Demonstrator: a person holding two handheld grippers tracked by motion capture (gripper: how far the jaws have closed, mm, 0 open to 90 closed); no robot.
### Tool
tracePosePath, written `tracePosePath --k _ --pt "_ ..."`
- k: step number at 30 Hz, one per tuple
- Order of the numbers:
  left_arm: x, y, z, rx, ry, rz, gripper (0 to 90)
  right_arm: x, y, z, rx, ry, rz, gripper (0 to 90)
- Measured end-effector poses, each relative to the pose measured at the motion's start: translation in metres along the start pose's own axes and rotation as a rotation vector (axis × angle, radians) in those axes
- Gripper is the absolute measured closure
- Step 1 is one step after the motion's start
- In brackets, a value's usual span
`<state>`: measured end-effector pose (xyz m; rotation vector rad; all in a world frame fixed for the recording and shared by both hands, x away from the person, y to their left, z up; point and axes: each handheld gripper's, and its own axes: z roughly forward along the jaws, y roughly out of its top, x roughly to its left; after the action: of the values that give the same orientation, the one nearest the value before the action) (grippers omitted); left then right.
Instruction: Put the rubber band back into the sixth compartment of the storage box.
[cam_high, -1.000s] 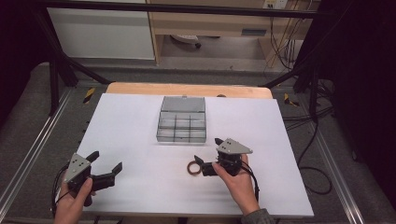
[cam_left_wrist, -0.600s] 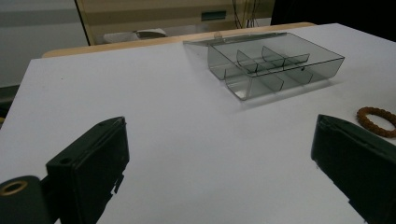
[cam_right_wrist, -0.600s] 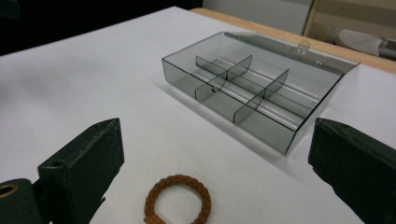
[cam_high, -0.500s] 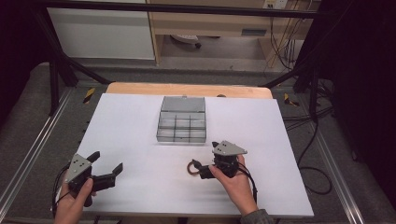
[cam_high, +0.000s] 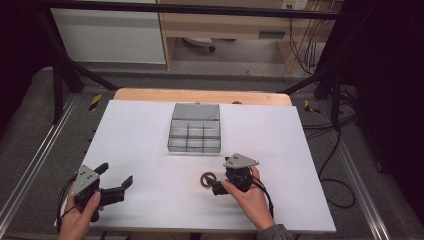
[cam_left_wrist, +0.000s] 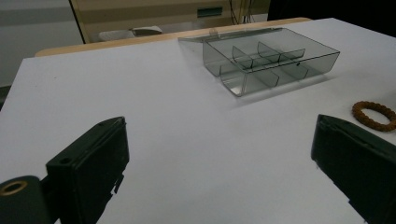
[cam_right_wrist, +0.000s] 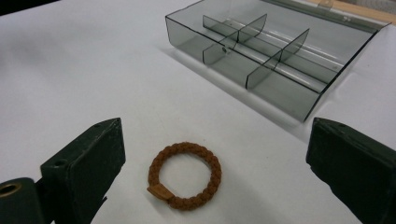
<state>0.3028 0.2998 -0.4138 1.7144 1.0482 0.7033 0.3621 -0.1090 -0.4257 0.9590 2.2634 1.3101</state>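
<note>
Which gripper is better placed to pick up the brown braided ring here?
Right. The right gripper sits open right at the brown braided ring, which lies between its fingers. The left gripper, also open, is far off across the table.

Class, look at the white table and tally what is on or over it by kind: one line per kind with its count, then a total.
Brown braided hair tie: 1
Clear grey compartment box, lid open: 1
Hand-held grippers, jaws open: 2 (left gripper, right gripper)
Total: 4
</note>
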Motion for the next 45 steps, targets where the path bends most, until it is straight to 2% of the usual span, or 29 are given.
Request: tracePosePath --k 5,16,23,28,40,41,45 --pt "0.000 0.000 0.000 0.001 -0.002 -0.001 4.7 0.001 -0.004 0.004 0.041 0.008 0.002 5.2" --pt "-0.002 -0.001 0.001 0.009 -0.007 0.008 4.7 0.003 -0.006 0.010 0.075 0.023 0.000 4.7" --pt "-0.002 -0.001 0.001 0.010 -0.006 0.010 4.7 0.006 -0.008 0.016 0.119 0.006 -0.022 3.4" --pt "-0.002 -0.001 0.002 0.013 -0.008 0.011 4.7 0.007 -0.008 0.019 0.120 -0.011 0.000 3.3" --pt "-0.002 -0.001 0.002 0.013 -0.006 0.012 4.7 0.001 -0.006 0.014 0.074 -0.056 0.034 24.9" --pt "-0.002 -0.001 0.002 0.013 -0.006 0.012 4.7 0.000 -0.006 0.014 0.078 -0.062 0.037 32.1" --pt "-0.002 -0.001 0.002 0.014 0.000 0.015 4.8 0.000 -0.008 0.016 0.102 -0.076 0.037 37.0"
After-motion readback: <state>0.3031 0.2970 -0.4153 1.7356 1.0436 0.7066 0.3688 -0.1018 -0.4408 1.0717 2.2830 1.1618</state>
